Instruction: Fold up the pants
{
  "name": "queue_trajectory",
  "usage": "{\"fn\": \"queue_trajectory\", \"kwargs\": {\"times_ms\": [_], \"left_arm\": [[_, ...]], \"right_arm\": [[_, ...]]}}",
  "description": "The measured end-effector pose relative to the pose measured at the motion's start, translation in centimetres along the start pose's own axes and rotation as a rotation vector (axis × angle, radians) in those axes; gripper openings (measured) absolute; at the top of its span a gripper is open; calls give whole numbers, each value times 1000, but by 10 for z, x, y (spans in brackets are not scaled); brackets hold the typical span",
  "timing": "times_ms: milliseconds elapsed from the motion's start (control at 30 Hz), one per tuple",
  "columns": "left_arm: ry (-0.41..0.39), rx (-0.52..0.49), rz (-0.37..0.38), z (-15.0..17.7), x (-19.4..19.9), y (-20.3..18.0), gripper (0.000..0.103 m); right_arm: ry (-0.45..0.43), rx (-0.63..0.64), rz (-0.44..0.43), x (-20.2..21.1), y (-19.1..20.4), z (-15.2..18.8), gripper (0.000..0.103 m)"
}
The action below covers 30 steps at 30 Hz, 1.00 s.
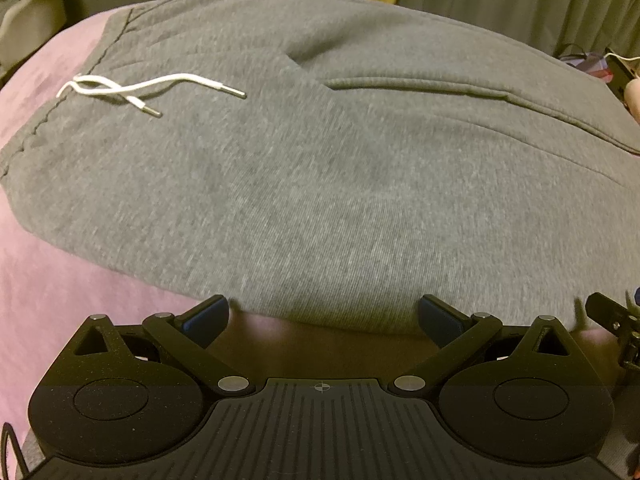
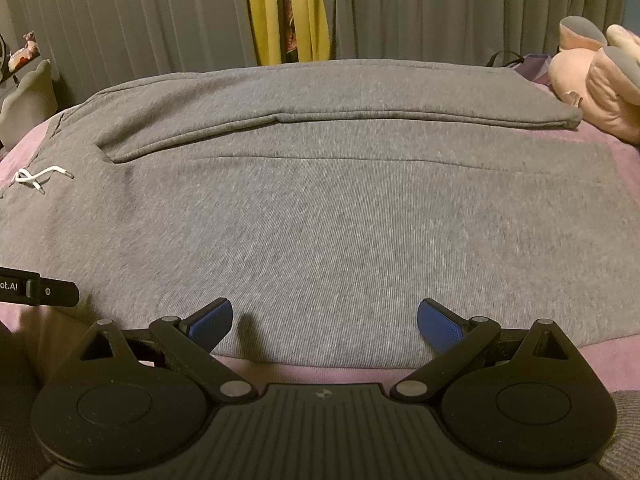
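Grey sweatpants (image 1: 320,184) lie spread flat on a pink bed cover (image 1: 60,280), waistband to the left with a white drawstring (image 1: 132,92). In the right wrist view the pants (image 2: 320,220) show both legs side by side running to the right, drawstring (image 2: 36,178) at far left. My left gripper (image 1: 324,316) is open at the near edge of the fabric, nothing between its blue pads (image 1: 206,320). My right gripper (image 2: 324,320) is open too, its blue pads (image 2: 438,326) over the near hem side of the front leg.
A pink plush toy (image 2: 596,80) sits at the far right of the bed. Grey curtains (image 2: 440,8) with a yellow strip hang behind. A cable and small items (image 1: 616,68) lie at the right edge. The other gripper's tip (image 2: 40,290) shows at the left.
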<state>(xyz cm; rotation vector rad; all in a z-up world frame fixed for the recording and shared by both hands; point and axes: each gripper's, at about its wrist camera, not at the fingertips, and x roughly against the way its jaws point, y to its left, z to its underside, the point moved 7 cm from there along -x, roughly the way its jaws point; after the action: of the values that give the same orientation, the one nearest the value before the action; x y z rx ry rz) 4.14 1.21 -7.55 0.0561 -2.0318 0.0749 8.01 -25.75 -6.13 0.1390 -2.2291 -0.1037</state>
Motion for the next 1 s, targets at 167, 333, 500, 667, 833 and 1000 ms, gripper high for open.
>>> {"fn": "queue_trajectory", "kwargs": {"times_ms": [167,333,500,667,833,1000], "left_arm": [[0,5,4,0,0,0,103],[5,12,8,0,-1,1,103],[12,13,9,-1,-3,2,103],[-21,21,0,-3,6,5,103],[-139,153,-10,-27,19,31,103],[-294,326,-127,-70,15,75,103]], "right_arm": [[2,-5,-12,0,1,0,99],[16,-21,-34,-1,2,2,99],[29,-34,-48,-4,2,2,99],[38,-57,-69,-1,1,-1,99],[38,-98,-50,-9,-15,-21,99],[73,-47,95,-42,-32,-46,99]]}}
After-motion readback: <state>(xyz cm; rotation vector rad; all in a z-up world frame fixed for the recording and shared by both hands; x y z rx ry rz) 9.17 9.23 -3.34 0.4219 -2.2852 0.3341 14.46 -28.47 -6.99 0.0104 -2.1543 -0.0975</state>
